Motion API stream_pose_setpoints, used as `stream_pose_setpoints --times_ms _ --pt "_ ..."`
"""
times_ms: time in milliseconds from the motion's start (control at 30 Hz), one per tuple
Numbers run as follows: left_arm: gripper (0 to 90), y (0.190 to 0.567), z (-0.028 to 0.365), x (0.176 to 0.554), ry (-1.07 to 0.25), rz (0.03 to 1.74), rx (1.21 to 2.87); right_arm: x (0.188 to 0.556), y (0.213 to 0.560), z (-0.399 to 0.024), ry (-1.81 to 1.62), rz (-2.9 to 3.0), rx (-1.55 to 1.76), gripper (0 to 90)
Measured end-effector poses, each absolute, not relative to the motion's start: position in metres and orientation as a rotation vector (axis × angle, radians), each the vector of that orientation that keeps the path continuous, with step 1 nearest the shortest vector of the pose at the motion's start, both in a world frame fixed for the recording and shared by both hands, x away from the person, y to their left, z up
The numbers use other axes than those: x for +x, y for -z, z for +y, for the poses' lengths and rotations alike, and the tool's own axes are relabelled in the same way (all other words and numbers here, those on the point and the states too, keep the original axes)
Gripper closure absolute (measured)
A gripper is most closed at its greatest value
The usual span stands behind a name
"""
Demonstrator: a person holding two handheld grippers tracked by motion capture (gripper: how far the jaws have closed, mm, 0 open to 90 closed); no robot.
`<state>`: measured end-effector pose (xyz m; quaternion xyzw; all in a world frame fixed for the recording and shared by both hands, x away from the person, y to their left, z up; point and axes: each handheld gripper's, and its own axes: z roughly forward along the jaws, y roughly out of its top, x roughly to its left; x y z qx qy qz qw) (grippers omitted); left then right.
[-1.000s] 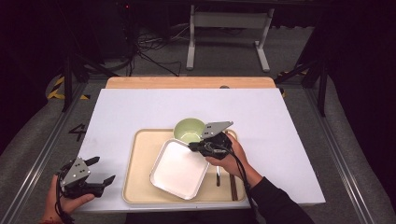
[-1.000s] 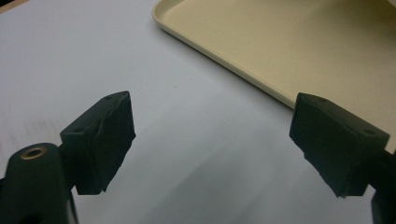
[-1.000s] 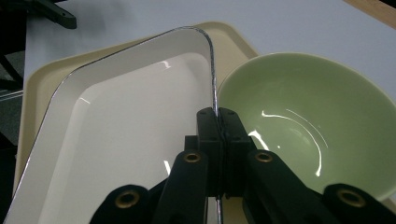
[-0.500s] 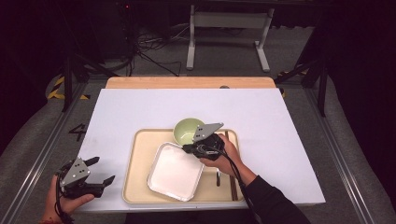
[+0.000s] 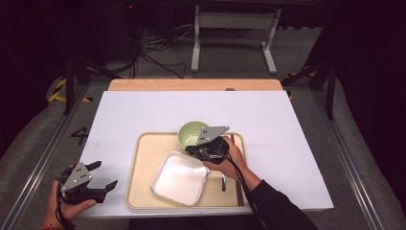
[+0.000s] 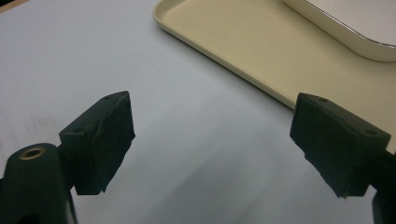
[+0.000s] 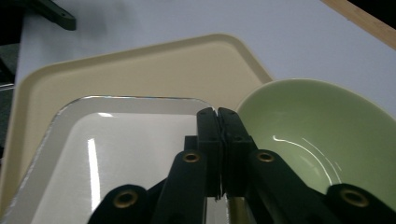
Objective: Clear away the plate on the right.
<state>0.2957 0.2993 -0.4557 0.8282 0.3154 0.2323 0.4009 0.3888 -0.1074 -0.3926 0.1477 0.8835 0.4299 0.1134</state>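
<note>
The left gripper (image 5: 103,178) hovers wide open and empty over the bare table (image 5: 143,110), while the right gripper (image 7: 217,113) is pinched shut on the rim of the white square plate (image 5: 179,178) on the tray (image 5: 143,158). The plate looks stiff, glossy and breakable — likely slippery, so the thin rim is the only hold. The green bowl (image 5: 190,132) sits just beyond, close by.

green bowl (image 5: 189,133) upright at back of beige tray (image 5: 143,163), empty, glossy inside. dark chopsticks (image 5: 238,189) laid along tray's right edge, a small utensil (image 5: 223,182) just beside them, type unclear. tray on white table cover (image 5: 143,110), near the front edge. strip of bare wood (image 5: 191,85) at far side of table. beyond it on grey floor: metal stand (image 5: 234,21), tangle of cables (image 5: 153,52). yellow-black tape (image 5: 60,91) off far-left corner. "4" mark (image 5: 79,136) on left rail.
</note>
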Motion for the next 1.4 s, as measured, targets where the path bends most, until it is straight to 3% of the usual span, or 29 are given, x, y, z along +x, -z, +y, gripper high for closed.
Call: stream_pose_setpoints --times_ms 233,767,1133,1400 --pt "14.6 0.456 0.298 0.295 -0.588 0.797 2.096 0.358 0.393 -0.133 -1.289 2.664 0.414 90.0" --pt "14.6 0.455 0.297 0.295 -0.595 0.793 2.114 0.306 0.435 -0.118 -1.105 2.875 0.299 90.0" --pt "14.6 0.456 0.297 0.295 -0.592 0.791 2.113 0.304 0.441 -0.121 -1.052 2.917 0.285 90.0" --pt "14.6 0.456 0.295 0.295 -0.591 0.802 2.11 0.304 0.44 -0.148 -1.039 2.916 0.344 89.8"
